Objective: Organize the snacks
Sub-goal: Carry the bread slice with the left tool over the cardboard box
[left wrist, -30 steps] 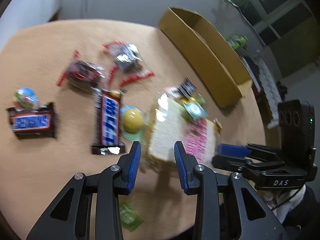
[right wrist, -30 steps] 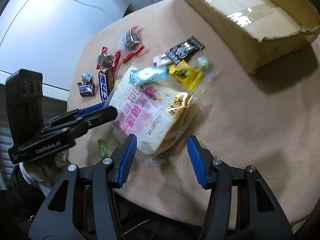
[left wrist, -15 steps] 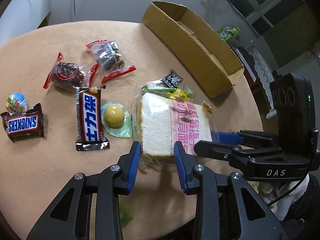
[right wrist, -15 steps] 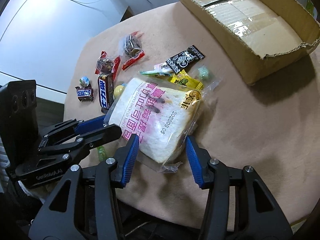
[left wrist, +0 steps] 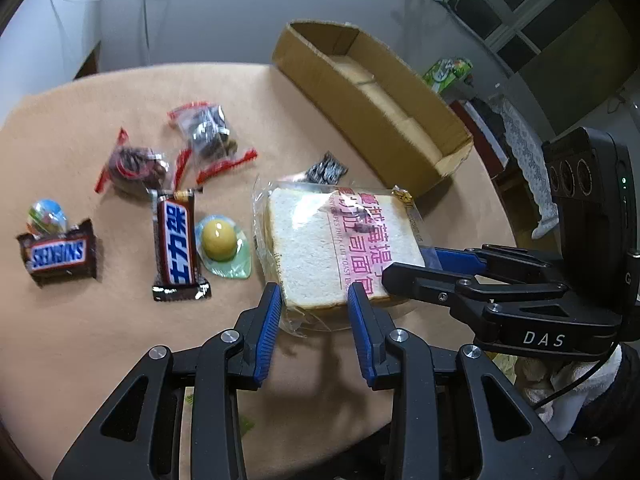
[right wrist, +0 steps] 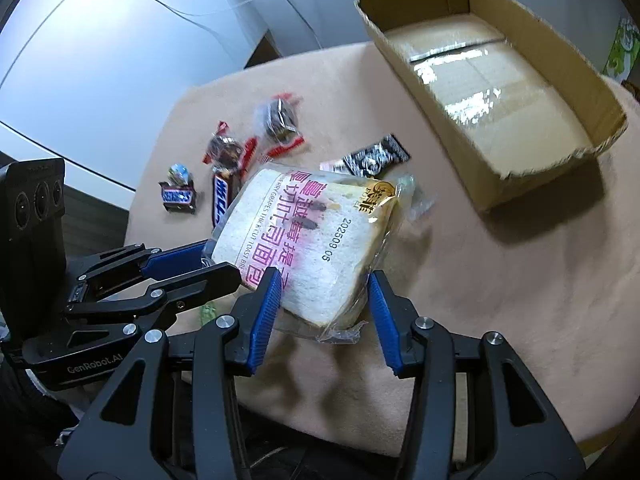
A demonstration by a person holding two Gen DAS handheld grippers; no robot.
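One bread packet (right wrist: 304, 236) is held off the round table (left wrist: 80, 340), tilted, by two claws. The left gripper (left wrist: 314, 300) is clenched on the packet's near corner. The right gripper (right wrist: 324, 278) is closing on the packet's opposite edge, with the bread between its pads, and the wrapper is already pressed.

Around the packet nine other things are counted:

- One open cardboard box (left wrist: 348, 92) is set beyond the packet, apart from it.
- One black sachet (left wrist: 326, 168) is seen just behind the packet.
- One yellow jelly cup (left wrist: 220, 244) is placed just beside the packet.
- Two Snickers bars are laid further out, one long (left wrist: 176, 244) and one short (left wrist: 58, 254).
- One foil-wrapped ball (left wrist: 46, 214) is found touching the short bar.
- Two clear, red-ended packets (left wrist: 134, 164) (left wrist: 208, 132) are seen behind the long bar.
- One small green sachet (right wrist: 208, 312) is glimpsed under the left claw, by the table's near rim.

Bare cloth is left between the packet and the box. More bare cloth is seen on the packet's side away from the sweets.
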